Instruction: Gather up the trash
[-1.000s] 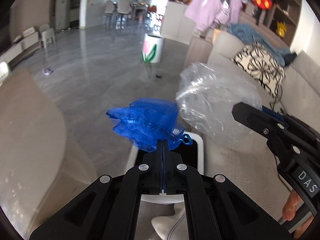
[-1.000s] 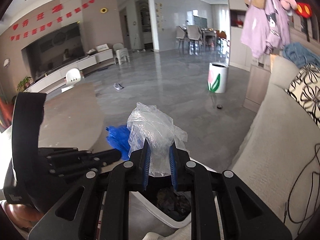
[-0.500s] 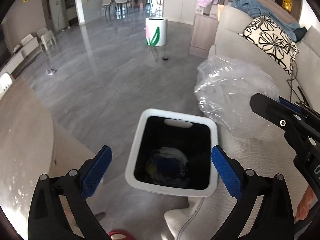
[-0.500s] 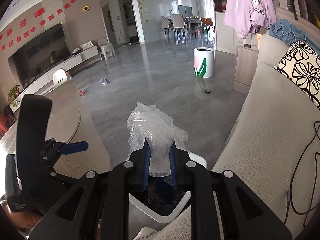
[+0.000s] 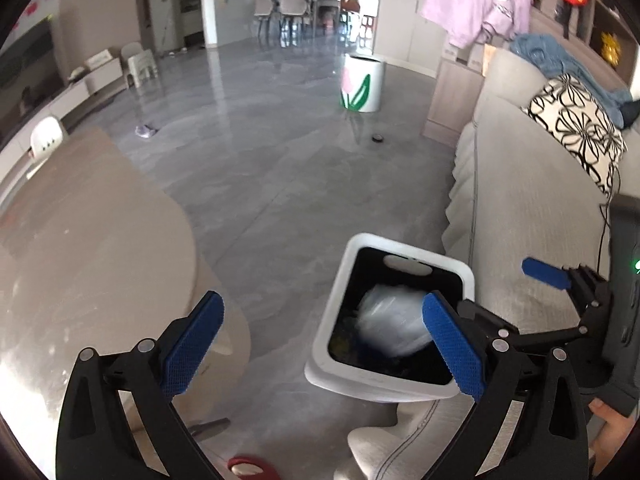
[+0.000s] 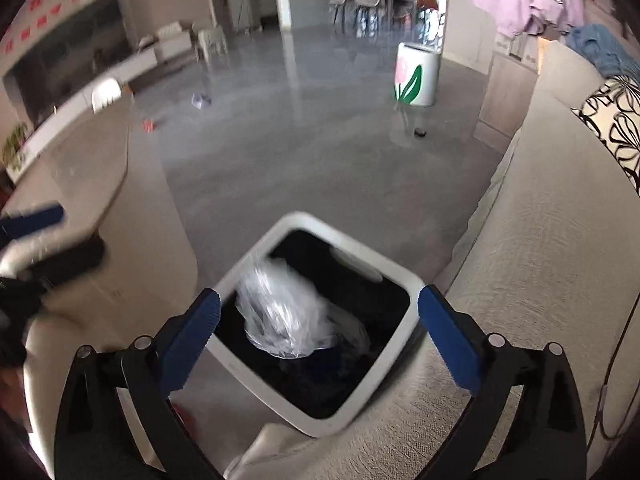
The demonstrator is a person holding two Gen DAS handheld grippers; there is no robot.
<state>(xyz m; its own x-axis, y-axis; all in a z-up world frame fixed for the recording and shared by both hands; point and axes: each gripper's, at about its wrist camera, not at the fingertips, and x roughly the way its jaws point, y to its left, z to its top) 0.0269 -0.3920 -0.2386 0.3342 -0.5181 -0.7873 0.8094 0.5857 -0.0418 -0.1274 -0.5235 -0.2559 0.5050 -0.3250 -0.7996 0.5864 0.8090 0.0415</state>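
The clear plastic bag (image 6: 286, 312) is a crumpled, glossy, see-through bundle, blurred, sitting in the mouth of the white bin (image 6: 400, 276), toward the opening's ten o'clock side in the right wrist view. The bin is a rounded square with a thick white rim and a black inside, with dark and blue trash dimly visible below the bag. The right gripper (image 6: 318, 328) has its blue textured fingers (image 6: 448, 336) opening right now, wide apart, the bag between them but untouched. The left gripper (image 5: 320, 344) has fully released and grasps nothing; the bin lies at its two o'clock. A beige rounded surface (image 5: 88, 248) spreads at nine o'clock, a pale woven sofa (image 5: 520, 200) at three. The polished grey floor (image 5: 260, 152) runs to a tulip-painted bin (image 5: 362, 84) at twelve.
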